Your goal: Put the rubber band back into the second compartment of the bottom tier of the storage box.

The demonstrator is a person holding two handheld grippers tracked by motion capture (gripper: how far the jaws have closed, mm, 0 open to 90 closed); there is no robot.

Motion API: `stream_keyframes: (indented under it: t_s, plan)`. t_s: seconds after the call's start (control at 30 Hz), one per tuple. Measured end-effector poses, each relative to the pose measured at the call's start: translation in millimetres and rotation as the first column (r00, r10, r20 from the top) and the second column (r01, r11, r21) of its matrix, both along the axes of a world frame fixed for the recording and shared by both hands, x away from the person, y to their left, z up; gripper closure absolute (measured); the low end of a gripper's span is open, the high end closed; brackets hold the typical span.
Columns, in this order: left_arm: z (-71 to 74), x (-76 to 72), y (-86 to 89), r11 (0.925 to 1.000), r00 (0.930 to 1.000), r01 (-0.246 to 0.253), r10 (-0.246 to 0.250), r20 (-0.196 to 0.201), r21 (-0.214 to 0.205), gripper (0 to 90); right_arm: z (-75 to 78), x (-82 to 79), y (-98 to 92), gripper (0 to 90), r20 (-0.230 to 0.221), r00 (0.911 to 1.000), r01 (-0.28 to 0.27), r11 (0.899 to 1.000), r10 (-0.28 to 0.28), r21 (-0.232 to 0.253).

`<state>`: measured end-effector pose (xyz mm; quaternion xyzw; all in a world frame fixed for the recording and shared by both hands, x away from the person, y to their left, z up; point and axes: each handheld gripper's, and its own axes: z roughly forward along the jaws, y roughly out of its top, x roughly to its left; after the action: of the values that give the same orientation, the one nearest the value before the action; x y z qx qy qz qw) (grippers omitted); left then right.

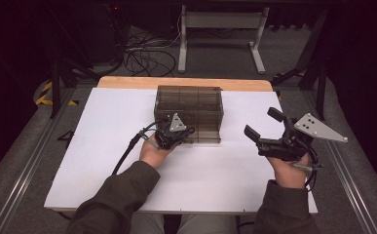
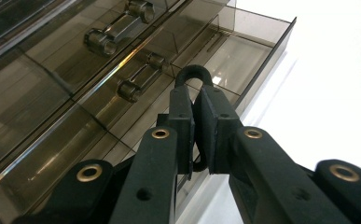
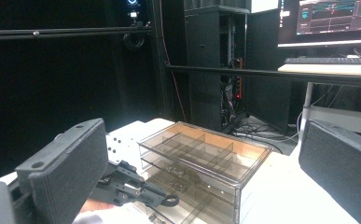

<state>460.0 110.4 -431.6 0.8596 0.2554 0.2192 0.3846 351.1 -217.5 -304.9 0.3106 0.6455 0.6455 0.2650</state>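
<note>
Your left hand-held gripper (image 2: pixel 194 128): jaws pinched on black ring (image 2: pixel 193 75), at front of smoked drawer box (image 1: pixel 190 112), lowest drawer (image 2: pixel 241 51) pulled partly out. Box stands at middle of bench (image 1: pixel 103 146), close to far edge. Your right hand-held gripper (image 1: pixel 264 127): jaws spread wide, holding nothing, above bench near right edge, apart from box.

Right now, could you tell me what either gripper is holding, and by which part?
The left gripper pinches the black loop handle of the smoky drawer box's drawer. The right gripper is open, holding nothing.
</note>
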Motion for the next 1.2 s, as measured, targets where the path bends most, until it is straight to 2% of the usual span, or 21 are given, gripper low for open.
stream_keyframes:
  t_s: [0.47, 0.8, 1.03, 1.2]
  plan:
    - [-6.2, 6.7, -4.3, 0.9997, 0.9997, -0.024, 0.024, -0.005, 0.0, 82.8, -0.7, 0.8, -0.8, 2.1, 0.002, 1.0, -0.004, 1.0, 0.004, -0.005]
    - [-12.3, 11.7, -6.6, 0.999, 0.9984, -0.044, 0.044, -0.034, 0.001, 82.3, -1.3, 1.6, -0.2, 2.1, -0.005, 1.0, -0.002, 1.0, 0.002, 0.0]
    - [-15.1, 16.3, -5.4, 0.9964, 0.9933, -0.079, 0.077, -0.086, -0.029, 80.6, -1.7, 2.1, -0.1, 2.2, -0.011, 0.9999, -0.001, 1.0, 0.001, 0.007]
    - [-15.9, 20.8, -2.8, 0.992, 0.9847, -0.111, 0.101, -0.142, -0.061, 77.1, -2.2, 2.9, 0.2, 2.3, -0.013, 0.9999, -0.003, 1.0, 0.003, 0.003]
